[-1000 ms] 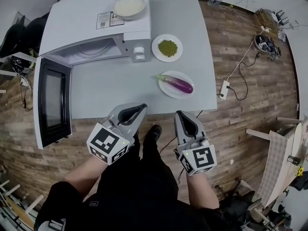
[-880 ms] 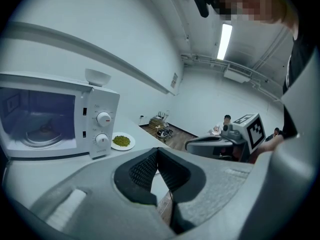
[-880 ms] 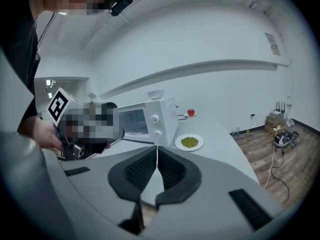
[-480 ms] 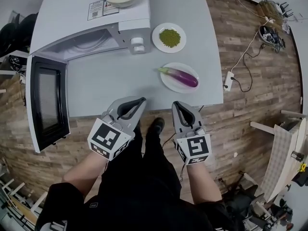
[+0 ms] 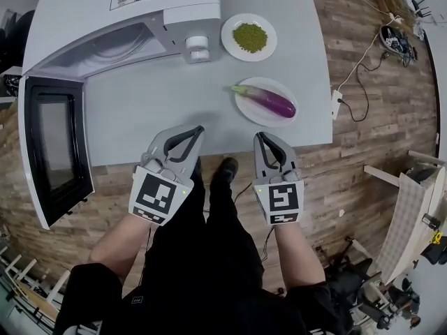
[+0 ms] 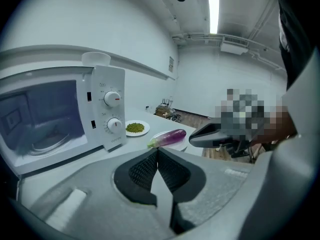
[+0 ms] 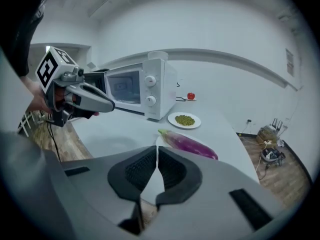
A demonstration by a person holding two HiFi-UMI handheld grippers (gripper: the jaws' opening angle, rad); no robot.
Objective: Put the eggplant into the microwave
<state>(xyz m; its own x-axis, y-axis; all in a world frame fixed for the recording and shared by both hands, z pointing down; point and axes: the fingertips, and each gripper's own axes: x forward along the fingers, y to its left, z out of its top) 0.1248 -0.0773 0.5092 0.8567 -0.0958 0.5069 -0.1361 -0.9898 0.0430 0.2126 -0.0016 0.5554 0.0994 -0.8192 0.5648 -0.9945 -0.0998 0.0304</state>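
Observation:
A purple eggplant (image 5: 267, 100) with a green stem lies on a white plate (image 5: 246, 107) near the table's right front. The white microwave (image 5: 133, 19) stands at the back left with its door (image 5: 52, 149) swung wide open toward me. Both grippers hover at the table's front edge, short of the eggplant. My left gripper (image 5: 198, 130) is shut and empty, and my right gripper (image 5: 261, 137) is shut and empty too. The eggplant (image 6: 167, 137) shows beyond the left jaws, and the eggplant (image 7: 189, 144) lies just past the right jaws.
A white plate of green beans (image 5: 249, 37) sits right of the microwave's control panel (image 5: 197, 47). The grey table (image 5: 154, 110) ends at a right edge with cables and a power strip (image 5: 342, 103) on the wood floor beyond it.
Both grippers have sunk lower and rolled a little, and the table has slid up and nearer in the head view. Neither has touched anything.

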